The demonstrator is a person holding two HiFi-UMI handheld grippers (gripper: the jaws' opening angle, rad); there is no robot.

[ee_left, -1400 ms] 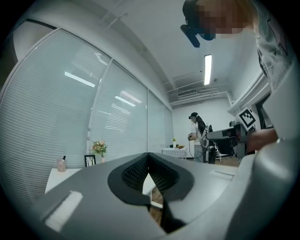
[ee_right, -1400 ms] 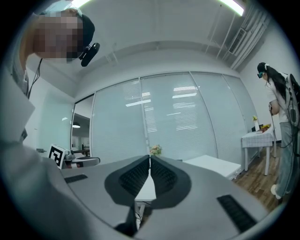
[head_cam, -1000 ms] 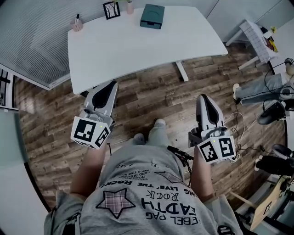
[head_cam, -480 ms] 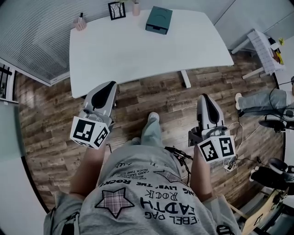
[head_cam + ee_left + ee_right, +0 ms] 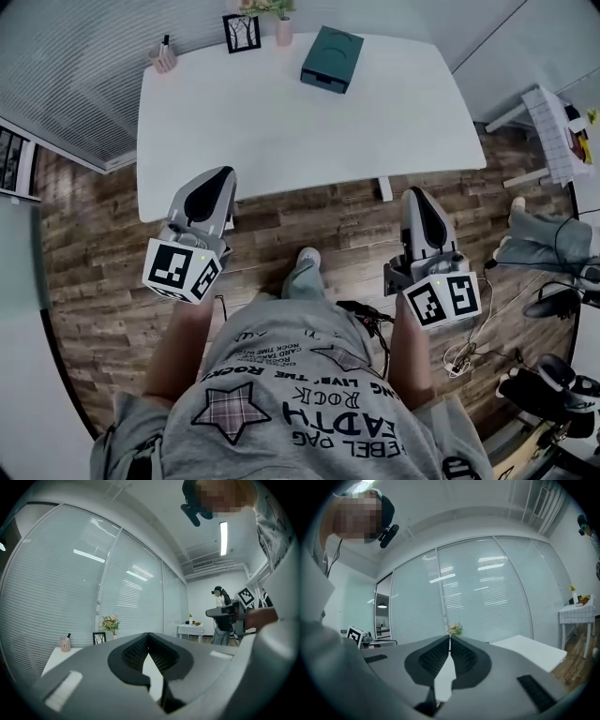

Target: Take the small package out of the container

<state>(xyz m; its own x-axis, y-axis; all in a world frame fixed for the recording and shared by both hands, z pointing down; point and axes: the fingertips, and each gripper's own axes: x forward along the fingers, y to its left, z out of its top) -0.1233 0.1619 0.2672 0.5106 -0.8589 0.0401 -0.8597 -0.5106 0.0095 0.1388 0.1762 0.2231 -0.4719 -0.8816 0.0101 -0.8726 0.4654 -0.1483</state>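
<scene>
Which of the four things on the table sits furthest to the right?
The teal box; the cup, frame and vase all stand left of it along the far edge.

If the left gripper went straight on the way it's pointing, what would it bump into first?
Probably nothing nearby: the left gripper points over the white table towards the blinds; depth is unclear.

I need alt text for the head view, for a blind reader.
A person stands on a wooden floor holding the left tongs and right tongs, both closed and empty, before a white table. A teal container, picture frame, vase and cup sit near its far edge.
</scene>
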